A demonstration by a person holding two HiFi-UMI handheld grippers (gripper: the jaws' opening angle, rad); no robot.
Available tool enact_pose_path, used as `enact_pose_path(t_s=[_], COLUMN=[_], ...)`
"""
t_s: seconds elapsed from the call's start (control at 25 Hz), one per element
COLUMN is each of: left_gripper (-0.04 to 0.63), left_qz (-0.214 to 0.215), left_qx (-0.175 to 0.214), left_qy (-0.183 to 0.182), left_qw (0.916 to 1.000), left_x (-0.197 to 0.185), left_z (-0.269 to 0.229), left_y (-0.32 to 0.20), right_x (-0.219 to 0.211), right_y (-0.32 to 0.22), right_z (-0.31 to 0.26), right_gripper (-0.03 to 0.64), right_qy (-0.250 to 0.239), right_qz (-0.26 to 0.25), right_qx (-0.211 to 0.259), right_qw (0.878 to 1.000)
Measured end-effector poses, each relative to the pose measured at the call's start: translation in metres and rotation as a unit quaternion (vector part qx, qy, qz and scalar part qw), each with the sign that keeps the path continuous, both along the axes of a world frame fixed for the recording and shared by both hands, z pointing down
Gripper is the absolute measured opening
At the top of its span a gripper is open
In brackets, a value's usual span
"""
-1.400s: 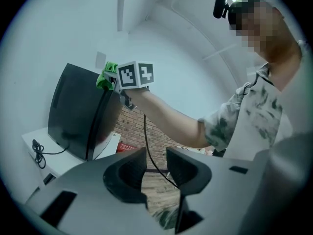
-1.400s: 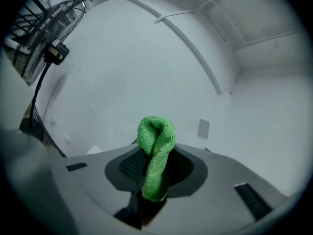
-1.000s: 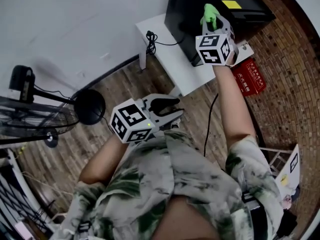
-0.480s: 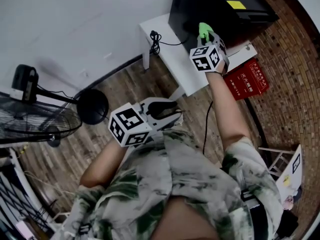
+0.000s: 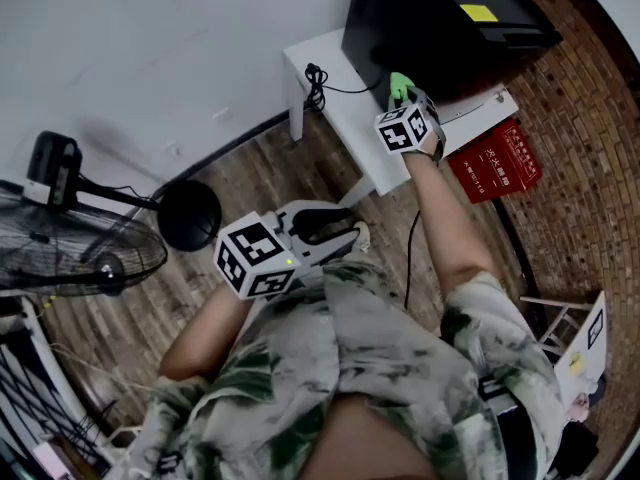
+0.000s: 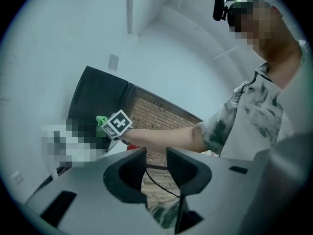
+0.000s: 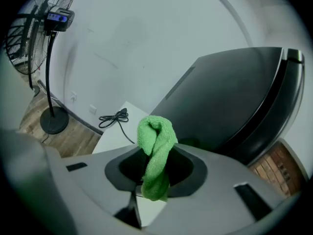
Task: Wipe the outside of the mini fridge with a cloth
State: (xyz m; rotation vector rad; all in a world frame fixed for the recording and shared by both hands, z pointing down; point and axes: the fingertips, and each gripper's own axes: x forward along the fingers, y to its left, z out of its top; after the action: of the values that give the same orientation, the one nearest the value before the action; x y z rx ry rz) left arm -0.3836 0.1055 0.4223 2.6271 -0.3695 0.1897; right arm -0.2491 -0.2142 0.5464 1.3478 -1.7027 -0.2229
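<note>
The black mini fridge (image 5: pixel 430 18) stands on a low white table (image 5: pixel 345 118) against the wall. My right gripper (image 5: pixel 402 96) is shut on a green cloth (image 7: pixel 155 153), held low against the fridge's side face (image 7: pixel 230 97) near the table top. The cloth (image 5: pixel 399 85) pokes out beyond the marker cube. My left gripper (image 5: pixel 335 223) hangs close to the person's chest, far from the fridge, its jaws a little apart with nothing between them (image 6: pixel 156 173). In the left gripper view the fridge (image 6: pixel 98 99) and the cloth (image 6: pixel 101 121) show at a distance.
A coiled black power cable (image 5: pixel 315 83) lies on the table's left end. A red box (image 5: pixel 495 158) sits on the brick floor right of the table. A standing fan (image 5: pixel 90 248) with a round base (image 5: pixel 188 215) occupies the left on the wooden floor.
My right gripper has slid the cloth down the fridge's side toward the table. The left gripper has stayed in place.
</note>
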Motion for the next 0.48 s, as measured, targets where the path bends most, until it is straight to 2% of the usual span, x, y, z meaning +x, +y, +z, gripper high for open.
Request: enact_pose_path(t_s=[0.12,0.2,0.36,0.48], left_gripper=[0.135,0.135,0.135,0.135], left_qz=[-0.007,-0.008,-0.005,-0.005], left_qx=[-0.002,-0.004,0.001,0.010], left_qy=[-0.001,0.000,0.000,0.005], left_qw=[1.0000,1.0000,1.0000,0.9999], left_x=[-0.005,-0.008,-0.012,-0.013], left_z=[0.004,0.005,0.001,-0.006], left_y=[-0.002,-0.002,-0.001,-0.002], right_x=[-0.001,-0.009,-0.035,-0.050], right_y=[-0.001,0.001,0.000,-0.004], right_z=[0.017,0.012,-0.042,-0.099], right_gripper=[0.114,0.114,0.114,0.114], right_qy=[-0.001,-0.007,-0.029,-0.027], right_qz=[-0.002,-0.010,-0.028,-0.042], right_qx=[-0.019,-0.013,0.031,0.081], right_qw=[1.000,1.000,0.999,0.995])
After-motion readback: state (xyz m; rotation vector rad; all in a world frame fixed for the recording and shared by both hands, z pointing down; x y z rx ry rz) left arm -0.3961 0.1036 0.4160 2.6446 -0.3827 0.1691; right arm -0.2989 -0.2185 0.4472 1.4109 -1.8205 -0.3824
